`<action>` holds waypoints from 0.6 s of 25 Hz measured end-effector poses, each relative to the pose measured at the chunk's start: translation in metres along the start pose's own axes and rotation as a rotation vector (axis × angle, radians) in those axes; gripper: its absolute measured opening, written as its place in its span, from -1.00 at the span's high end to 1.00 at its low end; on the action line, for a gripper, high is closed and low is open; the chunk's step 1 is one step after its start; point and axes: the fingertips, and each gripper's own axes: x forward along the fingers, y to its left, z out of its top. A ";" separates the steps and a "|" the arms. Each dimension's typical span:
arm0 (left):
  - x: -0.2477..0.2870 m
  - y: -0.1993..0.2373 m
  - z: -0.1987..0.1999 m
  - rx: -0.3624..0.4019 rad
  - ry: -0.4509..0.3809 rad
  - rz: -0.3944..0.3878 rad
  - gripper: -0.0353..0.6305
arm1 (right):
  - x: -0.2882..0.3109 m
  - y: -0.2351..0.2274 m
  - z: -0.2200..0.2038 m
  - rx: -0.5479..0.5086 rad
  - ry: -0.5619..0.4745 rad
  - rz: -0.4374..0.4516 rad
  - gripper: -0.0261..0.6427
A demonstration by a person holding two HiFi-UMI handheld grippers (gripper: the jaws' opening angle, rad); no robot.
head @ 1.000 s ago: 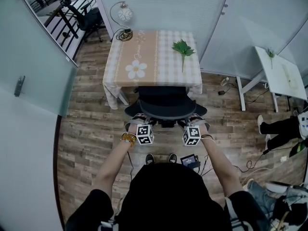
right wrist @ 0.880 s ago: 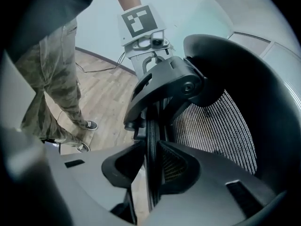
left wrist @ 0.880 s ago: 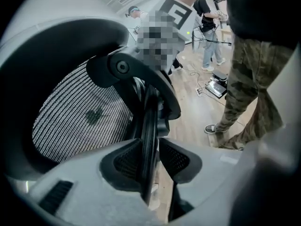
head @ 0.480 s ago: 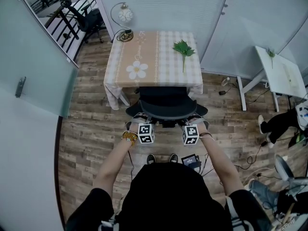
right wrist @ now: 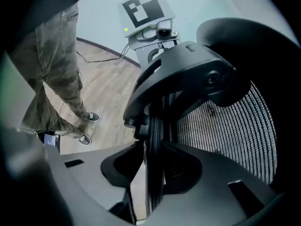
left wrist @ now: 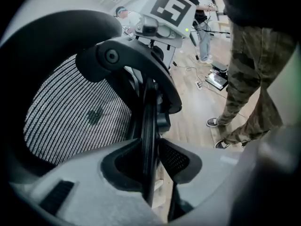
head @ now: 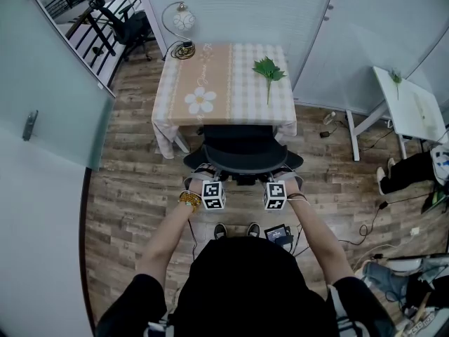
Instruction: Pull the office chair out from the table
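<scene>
The black office chair (head: 242, 159) stands at the near edge of the checked-cloth table (head: 224, 97), its seat partly showing in front of the cloth. Both grippers reach the top rim of its mesh back. My left gripper (head: 201, 174) straddles the thin back rim (left wrist: 146, 126). A sliver of floor shows between the rim and one pad, so the jaws stand open around it. My right gripper (head: 283, 175) has the same rim (right wrist: 155, 131) between its jaws. Those jaws are opening, with a gap beside the rim.
On the table lie a green leaf (head: 267, 69) and a small lamp (head: 181, 21). My shoes (head: 233, 230) and a small device (head: 278, 234) with cables are on the wood floor. A white side table (head: 410, 107) and a person's legs (head: 407, 177) are at the right.
The right marker cube has shifted slightly left. The person at the far right has moved their legs. The chair and the left gripper sit where they were.
</scene>
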 end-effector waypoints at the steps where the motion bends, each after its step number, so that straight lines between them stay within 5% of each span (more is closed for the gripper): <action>1: 0.000 0.000 0.000 0.003 0.002 0.006 0.55 | 0.000 0.001 0.001 0.006 -0.003 -0.001 0.63; 7: 0.000 0.000 -0.001 0.010 0.011 0.003 0.56 | 0.003 0.000 0.000 -0.036 0.034 -0.033 0.65; 15: 0.000 -0.003 -0.006 0.001 0.032 -0.013 0.57 | 0.005 0.002 0.005 0.035 0.034 -0.003 0.65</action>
